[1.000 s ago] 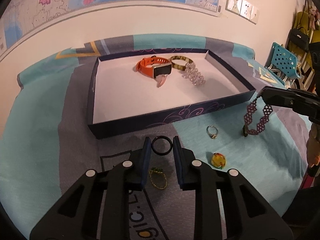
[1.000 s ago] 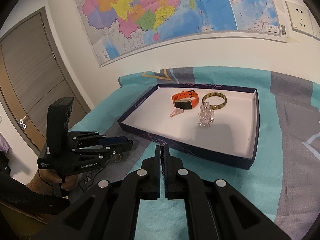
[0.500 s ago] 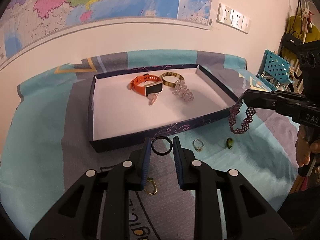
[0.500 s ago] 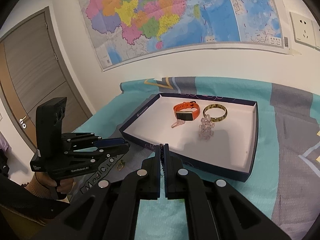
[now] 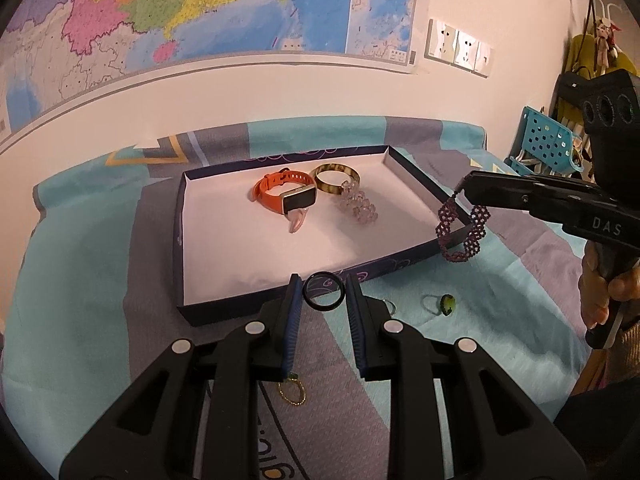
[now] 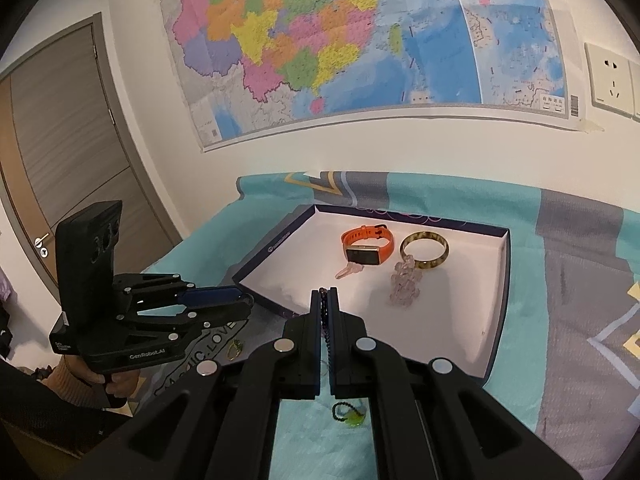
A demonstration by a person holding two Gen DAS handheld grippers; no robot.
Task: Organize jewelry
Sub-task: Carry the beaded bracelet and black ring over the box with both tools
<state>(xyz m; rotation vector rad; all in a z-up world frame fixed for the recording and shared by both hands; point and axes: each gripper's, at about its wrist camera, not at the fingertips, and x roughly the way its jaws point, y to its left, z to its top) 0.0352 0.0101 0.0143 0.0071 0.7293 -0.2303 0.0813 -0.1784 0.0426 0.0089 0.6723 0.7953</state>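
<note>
Wall map [image 6: 360,52] fills the upper wall, a grey door [image 6: 60,152] to its left, white sockets [image 5: 458,52] to its right; map text too small to read. Bed cover [image 5: 100,240] in teal and grey blocks, printed with lettering that partly reads "MAGIC.LOVE". Navy tray [image 5: 180,216] with white floor lies on the cover. Inside, toward the far side: orange watch [image 5: 286,194], gold bangle [image 5: 334,178] just beside it, clear bead bracelet [image 5: 358,206] touching the bangle, small pink piece [image 5: 298,222] in front of the watch.

Left hand-held gripper [image 5: 324,296], marked "GenRobot.AI" in the right wrist view, pinches a black ring [image 5: 324,297] between blue pads, narrow gap, above the tray's near wall. Right hand-held gripper [image 6: 325,296], marked "DAS", is closed tight on a purple beaded bracelet [image 5: 460,228] that hangs over the tray's right corner.

On the cover near the tray: green-stone ring [image 5: 446,303], gold chain piece [image 5: 294,392].
</note>
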